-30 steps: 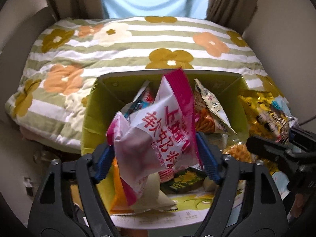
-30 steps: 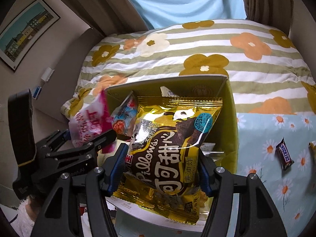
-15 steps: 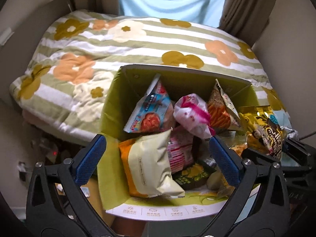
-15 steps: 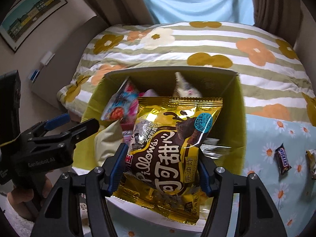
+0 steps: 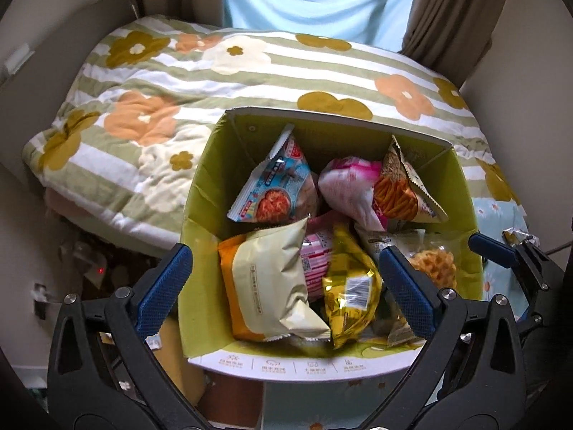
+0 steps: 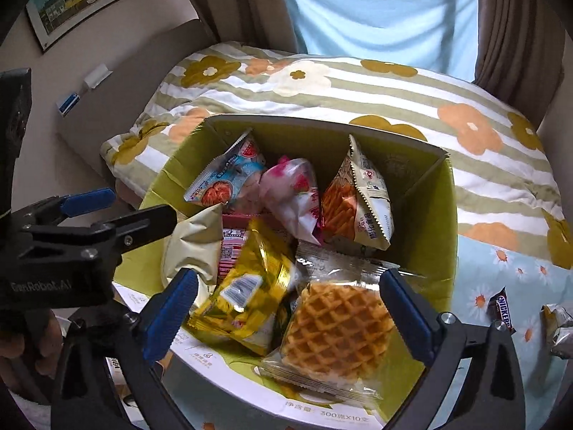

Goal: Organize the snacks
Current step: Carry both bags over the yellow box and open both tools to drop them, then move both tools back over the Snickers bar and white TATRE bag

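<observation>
An open green cardboard box holds several snack packs. The gold chocolate-pillow bag lies inside it, near the front. A pink bag, a blue bag, a fries bag, a cream bag and a wrapped waffle also lie in it. My left gripper is open and empty above the box's front left. My right gripper is open and empty above the front of the box.
The box stands against a bed with a striped flower quilt. A daisy-print cloth to the right carries a Snickers bar and a silver wrapper. The left gripper body shows at the left of the right wrist view.
My left gripper opened and dropped the pink bag into the box. My right gripper then opened and dropped the gold bag into the box.
</observation>
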Demonstrator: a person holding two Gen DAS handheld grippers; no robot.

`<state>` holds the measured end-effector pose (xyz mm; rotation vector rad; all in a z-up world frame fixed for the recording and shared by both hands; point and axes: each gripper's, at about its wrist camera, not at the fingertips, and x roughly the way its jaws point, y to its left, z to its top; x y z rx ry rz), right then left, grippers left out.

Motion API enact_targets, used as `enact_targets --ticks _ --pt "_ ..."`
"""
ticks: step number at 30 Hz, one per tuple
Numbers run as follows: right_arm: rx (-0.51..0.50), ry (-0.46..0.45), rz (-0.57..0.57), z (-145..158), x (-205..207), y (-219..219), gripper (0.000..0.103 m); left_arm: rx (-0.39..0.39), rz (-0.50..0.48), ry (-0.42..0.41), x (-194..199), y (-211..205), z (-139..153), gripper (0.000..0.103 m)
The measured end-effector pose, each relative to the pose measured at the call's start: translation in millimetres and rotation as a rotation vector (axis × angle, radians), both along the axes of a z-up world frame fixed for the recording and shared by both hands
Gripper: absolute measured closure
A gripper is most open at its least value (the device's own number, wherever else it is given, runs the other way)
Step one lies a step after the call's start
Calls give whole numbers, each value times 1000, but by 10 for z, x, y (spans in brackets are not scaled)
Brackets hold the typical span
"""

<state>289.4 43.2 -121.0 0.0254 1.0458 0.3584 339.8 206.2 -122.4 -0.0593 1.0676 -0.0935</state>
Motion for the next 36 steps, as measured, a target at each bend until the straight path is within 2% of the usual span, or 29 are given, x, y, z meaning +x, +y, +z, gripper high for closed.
enact_targets --ticks 13,19,28,36 --pt "-12 -15 -48 121 -143 -106 2 -20 -57 -9 -92 -105 -6 0" --pt "-14 -17 -89 200 -258 -273 2 -37 -92 -23 -122 -249 82 0" --pt "7 -41 -169 375 -452 -1007 2 -43 -136 -71 -243 -866 308 0" --pt "-16 -72 -207 532 -584 -1968 2 -90 -150 -78 -358 -1788 381 0"
